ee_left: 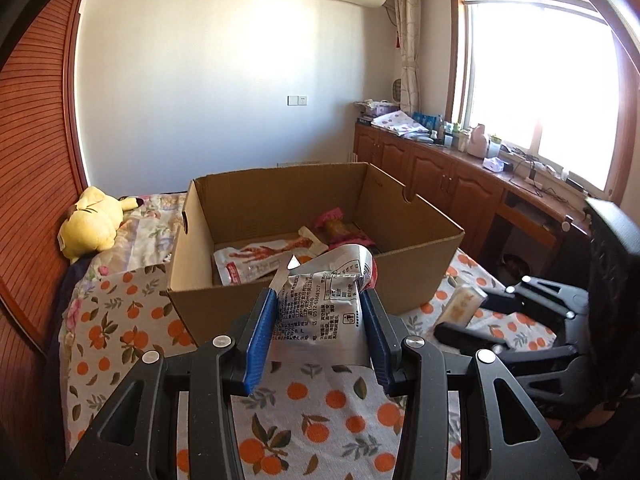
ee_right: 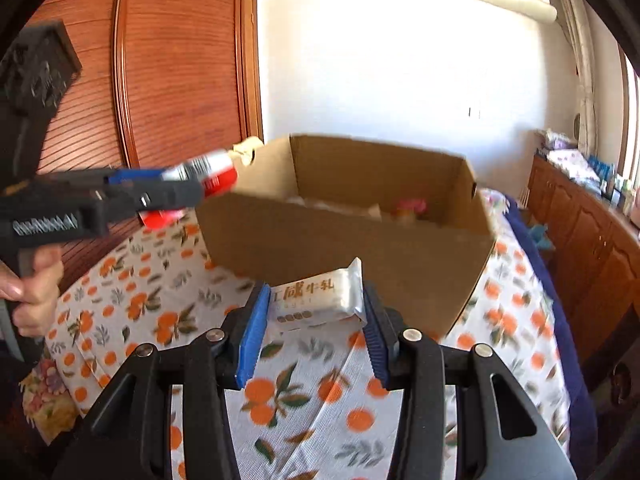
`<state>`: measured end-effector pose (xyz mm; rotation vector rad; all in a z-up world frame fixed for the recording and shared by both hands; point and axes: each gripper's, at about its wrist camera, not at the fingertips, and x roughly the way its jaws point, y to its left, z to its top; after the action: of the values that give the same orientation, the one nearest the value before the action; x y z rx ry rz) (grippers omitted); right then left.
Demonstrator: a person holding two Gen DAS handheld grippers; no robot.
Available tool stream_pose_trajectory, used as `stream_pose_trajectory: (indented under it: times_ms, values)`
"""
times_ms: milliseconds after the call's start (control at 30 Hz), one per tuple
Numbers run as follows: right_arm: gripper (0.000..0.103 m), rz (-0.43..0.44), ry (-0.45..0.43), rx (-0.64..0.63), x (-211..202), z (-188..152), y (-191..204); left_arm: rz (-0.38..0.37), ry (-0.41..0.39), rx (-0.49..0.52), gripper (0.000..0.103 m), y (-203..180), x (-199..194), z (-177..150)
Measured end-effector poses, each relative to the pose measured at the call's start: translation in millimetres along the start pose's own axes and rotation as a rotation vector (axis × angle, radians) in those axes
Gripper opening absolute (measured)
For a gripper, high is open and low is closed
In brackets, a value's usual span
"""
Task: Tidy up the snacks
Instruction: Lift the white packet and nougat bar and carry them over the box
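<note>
My left gripper [ee_left: 318, 312] is shut on a silver snack packet [ee_left: 320, 308] with a red face, held just in front of the open cardboard box [ee_left: 248, 304]. The box holds a chicken-feet packet [ee_left: 260, 258] and a pink-wrapped snack [ee_left: 334, 226]. My right gripper [ee_right: 314, 300] is shut on a cream nougat packet [ee_right: 316, 296], held above the bedspread before the box [ee_right: 340, 248]. The left gripper also shows in the right wrist view [ee_right: 192, 188], holding its red and silver packet [ee_right: 208, 176] at the box's left corner. The right gripper [ee_left: 460, 316] shows with its cream packet [ee_left: 464, 302].
The box stands on a bed with an orange-print spread [ee_left: 312, 412]. A yellow plush toy [ee_left: 90, 222] lies at the bed's left by a wooden wardrobe [ee_right: 180, 60]. Wooden cabinets [ee_left: 432, 176] with clutter run under the window on the right.
</note>
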<state>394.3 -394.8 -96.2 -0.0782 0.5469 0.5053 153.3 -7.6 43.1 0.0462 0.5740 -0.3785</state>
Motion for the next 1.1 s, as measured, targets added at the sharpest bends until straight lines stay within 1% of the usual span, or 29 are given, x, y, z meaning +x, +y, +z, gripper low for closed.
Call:
stream_pose_trajectory:
  times_ms: [133,333,467,600,767,900,1100]
  values:
    - [0.046,0.009,-0.033,-0.014,-1.9,21.8,-9.1,0.018,0.005,-0.006,0.045,3.0,11.1,9.2]
    - [0.046,0.014,-0.045,-0.04,11.7,48.4,-22.4,0.034,-0.001,-0.007,0.045,9.5,25.0,26.1]
    - [0.046,0.02,-0.038,-0.052,25.2,61.3,-29.7,0.045,0.034,-0.011,0.045,15.2,45.2,33.4]
    - [0.046,0.036,-0.005,-0.05,43.7,72.7,-37.7,0.044,0.064,-0.013,0.046,18.7,61.4,44.9]
    - [0.046,0.059,0.054,-0.079,70.5,92.1,-42.8,0.067,0.104,0.014,0.046,23.0,81.4,62.7]
    - [0.046,0.069,0.11,-0.06,95.0,105.0,-52.6,0.078,0.117,0.016,0.047,24.0,92.5,71.6]
    - [0.046,0.082,0.165,-0.06,122.9,129.2,-55.2,0.084,0.144,0.005,0.05,20.7,111.0,83.0]
